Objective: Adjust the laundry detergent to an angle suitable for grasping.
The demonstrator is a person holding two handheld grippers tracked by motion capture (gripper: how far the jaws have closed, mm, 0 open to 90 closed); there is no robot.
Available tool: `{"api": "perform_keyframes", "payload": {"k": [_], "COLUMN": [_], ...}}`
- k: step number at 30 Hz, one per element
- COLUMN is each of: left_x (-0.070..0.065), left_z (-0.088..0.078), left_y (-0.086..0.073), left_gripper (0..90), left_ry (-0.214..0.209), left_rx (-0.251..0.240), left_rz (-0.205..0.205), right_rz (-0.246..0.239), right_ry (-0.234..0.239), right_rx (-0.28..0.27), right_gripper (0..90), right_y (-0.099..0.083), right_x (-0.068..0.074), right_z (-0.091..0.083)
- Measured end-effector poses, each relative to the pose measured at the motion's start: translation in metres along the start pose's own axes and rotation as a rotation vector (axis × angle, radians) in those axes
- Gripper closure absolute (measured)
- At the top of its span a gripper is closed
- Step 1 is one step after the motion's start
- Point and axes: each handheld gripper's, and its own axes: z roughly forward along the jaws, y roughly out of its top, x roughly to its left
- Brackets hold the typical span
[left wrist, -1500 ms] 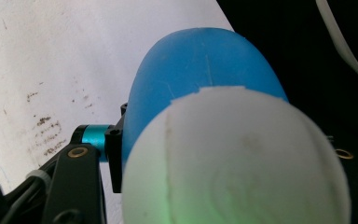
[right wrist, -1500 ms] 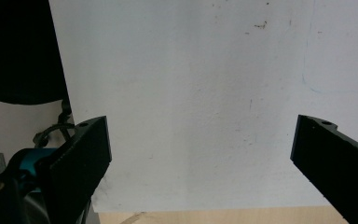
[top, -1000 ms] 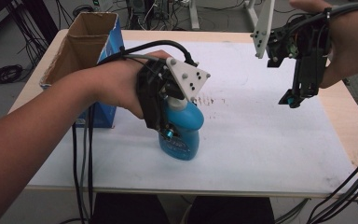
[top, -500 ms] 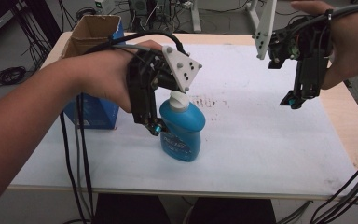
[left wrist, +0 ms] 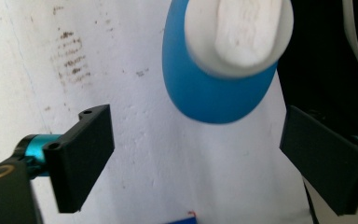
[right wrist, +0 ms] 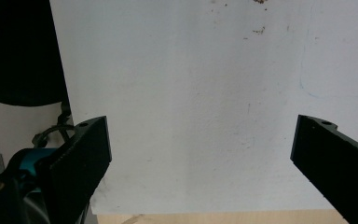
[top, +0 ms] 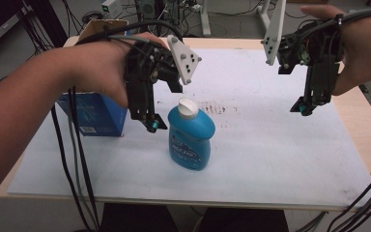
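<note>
Blue bottle (top: pixel 192 140) upright mid-desk, near front edge. Left gripper (top: pixel 149 123) beside cap, jaws just spreading, nothing pinched — released. Right gripper (top: pixel 306 106) spread, idle near right edge.

The label on the blue bottle (top: pixel 191 140), just right of the left gripper (top: pixel 150 126), carries white lettering too blurred to read; print on the blue box (top: pixel 92 116) left of it is likewise illegible.

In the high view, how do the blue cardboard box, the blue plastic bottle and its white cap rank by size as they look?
1. Blue cardboard box, partly hidden by the forearm
2. Blue plastic bottle
3. White cap
</note>
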Motion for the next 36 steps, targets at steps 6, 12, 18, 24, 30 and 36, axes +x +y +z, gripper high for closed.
{"api": "perform_keyframes", "payload": {"k": [6, 12, 18, 24, 30, 36], "left_x": [0.003, 0.004, 0.006, 0.007, 0.008, 0.01], "left_z": [-0.016, -0.03, -0.046, -0.061, -0.071, -0.071], "left_y": [-0.006, -0.008, -0.008, -0.009, -0.011, -0.013], "left_gripper": [7.0, 5.7, 2.5, 1.6, 1.7, 1.7], "left_ry": [0.035, 0.045, 0.055, 0.067, 0.049, 0.059], "left_rx": [0.07, 0.127, 0.173, 0.223, 0.244, 0.25], "left_rz": [-0.059, -0.11, -0.157, -0.205, -0.232, -0.248], "right_rz": [0.004, 0.001, -0.003, -0.005, -0.015, -0.013], "right_ry": [-0.002, -0.004, -0.006, -0.008, -0.012, -0.011], "right_rx": [-0.003, -0.01, -0.009, -0.009, -0.01, -0.011], "right_gripper": [4.0, 4.1, 4.1, 4.1, 4.1, 4.0], "right_y": [-0.002, -0.001, 0.001, 0.003, 0.005, 0.006], "right_x": [0.0, -0.001, -0.002, -0.001, -0.003, -0.003], "right_z": [-0.001, -0.002, -0.005, -0.01, -0.013, -0.013]}}
